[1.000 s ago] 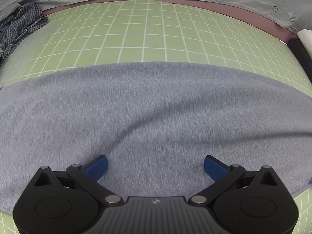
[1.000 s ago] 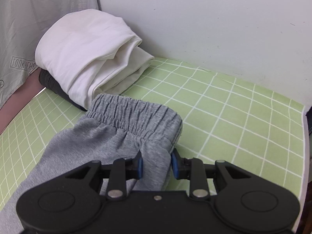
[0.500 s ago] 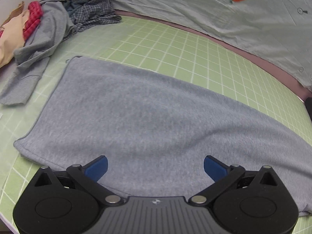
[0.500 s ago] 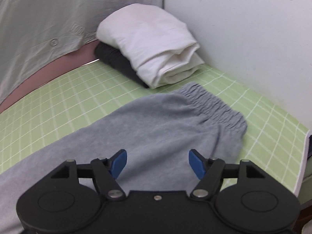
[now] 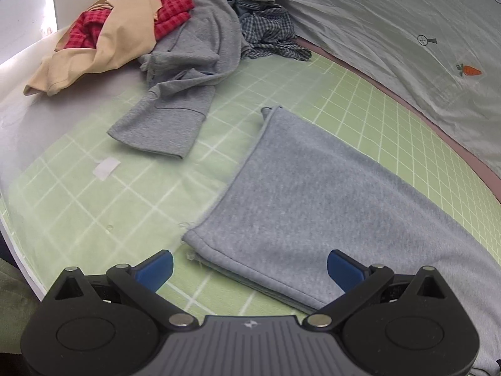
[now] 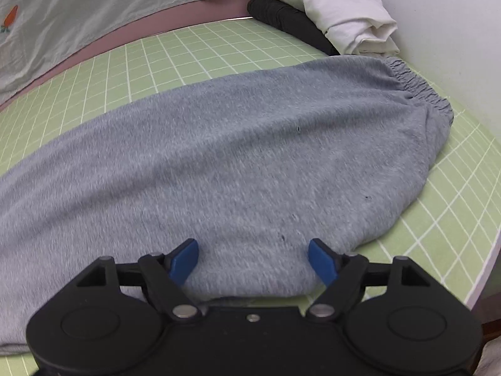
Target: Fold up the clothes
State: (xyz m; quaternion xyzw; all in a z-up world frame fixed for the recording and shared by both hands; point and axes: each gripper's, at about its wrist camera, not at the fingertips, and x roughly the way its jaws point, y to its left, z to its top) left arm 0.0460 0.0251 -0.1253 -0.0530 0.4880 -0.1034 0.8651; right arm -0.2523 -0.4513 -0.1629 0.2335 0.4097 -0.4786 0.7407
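Grey sweatpants (image 5: 328, 200) lie flat on a green grid mat (image 5: 103, 206) covering the worktop, hem at lower centre of the left wrist view, elastic waistband (image 6: 416, 84) at upper right of the right wrist view. The left claw (image 5: 249, 271) and right claw (image 6: 253, 261) both gape wide, holding nothing. Unfolded clothes (image 5: 150, 40) heap at upper left; folded white (image 6: 338, 9) and black garments (image 6: 288, 23) are stacked at upper right. The sweatpants' middle runs out of frame.
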